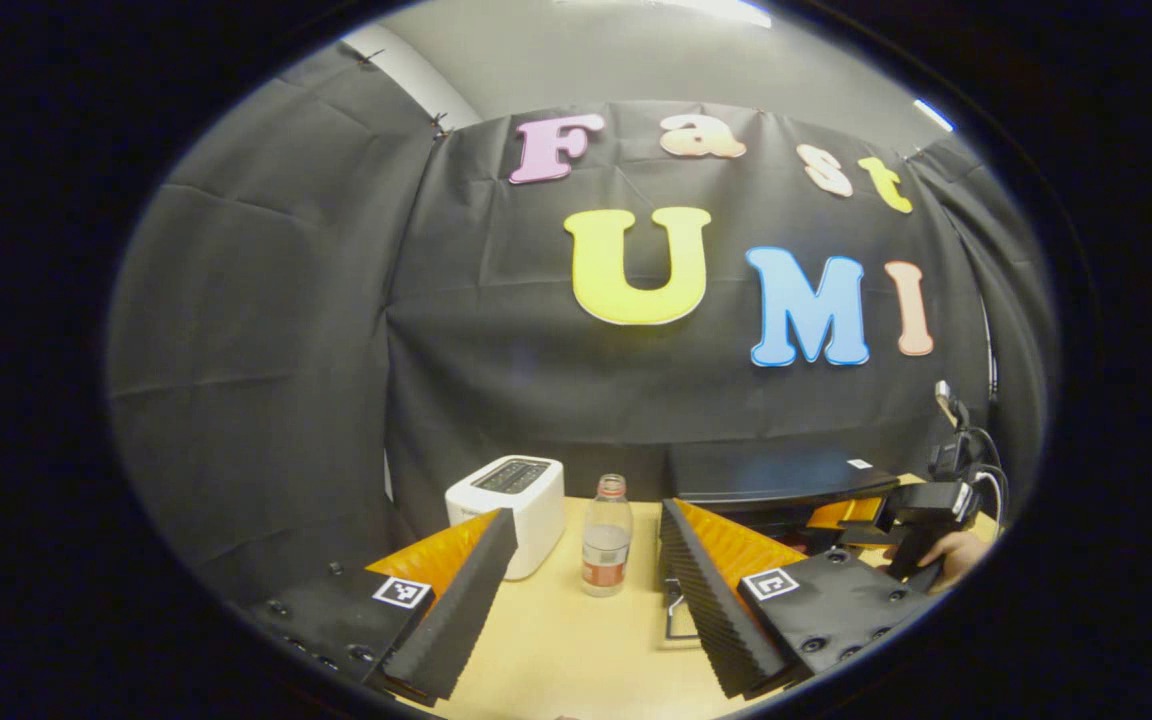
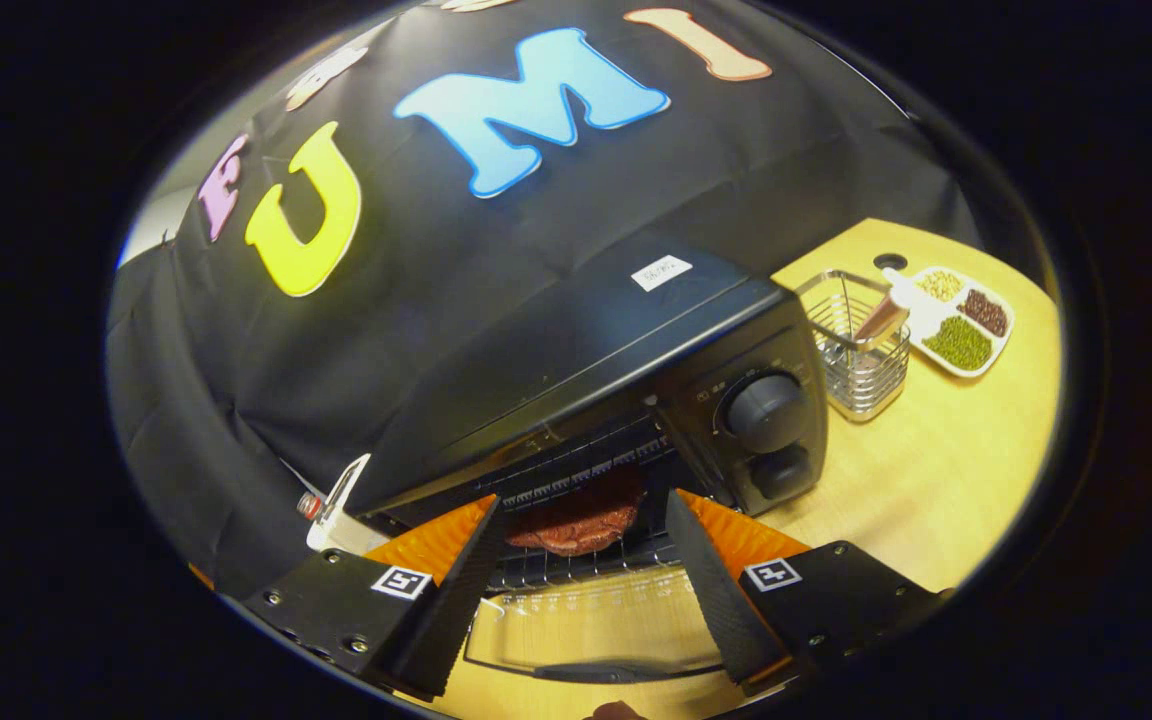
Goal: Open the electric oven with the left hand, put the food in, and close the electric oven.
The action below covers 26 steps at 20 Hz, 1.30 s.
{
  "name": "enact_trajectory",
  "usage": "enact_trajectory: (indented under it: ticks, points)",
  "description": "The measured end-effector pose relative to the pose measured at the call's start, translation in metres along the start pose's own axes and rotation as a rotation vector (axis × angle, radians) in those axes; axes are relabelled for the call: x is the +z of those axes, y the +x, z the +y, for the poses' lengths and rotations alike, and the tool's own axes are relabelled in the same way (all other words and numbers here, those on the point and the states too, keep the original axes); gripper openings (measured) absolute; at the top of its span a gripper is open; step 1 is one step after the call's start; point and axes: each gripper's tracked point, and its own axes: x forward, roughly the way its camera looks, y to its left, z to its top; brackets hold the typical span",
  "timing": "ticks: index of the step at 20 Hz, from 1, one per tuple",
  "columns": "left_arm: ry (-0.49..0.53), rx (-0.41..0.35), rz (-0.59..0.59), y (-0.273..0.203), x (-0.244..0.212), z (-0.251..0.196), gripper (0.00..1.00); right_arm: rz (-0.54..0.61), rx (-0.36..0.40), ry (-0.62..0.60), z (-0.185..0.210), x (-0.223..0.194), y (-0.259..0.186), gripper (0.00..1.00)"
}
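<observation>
Left gripper (image 1: 586, 590) spread wide, nothing between its fingers, raised over the pale wooden table (image 1: 556, 650). Ahead: a white two-slot toaster (image 1: 511, 510) and just beside it an upright clear plastic bottle with a red cap (image 1: 607, 535). To the right, the black electric oven (image 1: 776, 480), with the other gripper and the hand holding it (image 1: 951, 555) in front. Right gripper (image 2: 581, 580) also wide apart and empty, facing the black electric oven (image 2: 616, 370), glass door (image 2: 586, 630) folded down flat. Brown round patty of food (image 2: 576, 520) lying on the wire rack inside. Right of the oven: a wire basket (image 2: 856, 350), then a white divided dish of beans (image 2: 961, 320).
</observation>
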Motion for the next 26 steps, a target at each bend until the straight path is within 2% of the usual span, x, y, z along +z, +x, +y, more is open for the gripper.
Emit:
enact_trajectory:
  ticks: [7, 8, 15, 21, 23, 25, 26]
  points:
    - [0.008, -0.066, 0.031, -0.006, -0.025, -0.046, 0.97, -0.069, 0.024, -0.209, 0.003, 0.006, -0.085, 0.98]
    - [0.014, -0.074, 0.044, -0.007, -0.032, -0.053, 1.0, -0.09, 0.014, -0.238, -0.001, 0.009, -0.096, 0.98]
    - [0.035, -0.159, 0.142, -0.01, -0.082, -0.105, 1.0, -0.215, -0.082, -0.37, -0.035, 0.031, -0.165, 0.98]
    - [0.05, -0.236, 0.25, -0.009, -0.133, -0.15, 1.0, -0.319, -0.183, -0.429, -0.064, 0.057, -0.218, 0.98]
    - [0.054, -0.258, 0.298, -0.006, -0.153, -0.164, 0.91, -0.34, -0.207, -0.43, -0.071, 0.064, -0.231, 0.98]
    - [0.064, -0.279, 0.353, -0.005, -0.173, -0.174, 0.91, -0.353, -0.223, -0.423, -0.076, 0.068, -0.244, 0.98]
    - [0.065, -0.288, 0.38, -0.003, -0.184, -0.18, 0.98, -0.359, -0.233, -0.423, -0.078, 0.071, -0.249, 0.98]
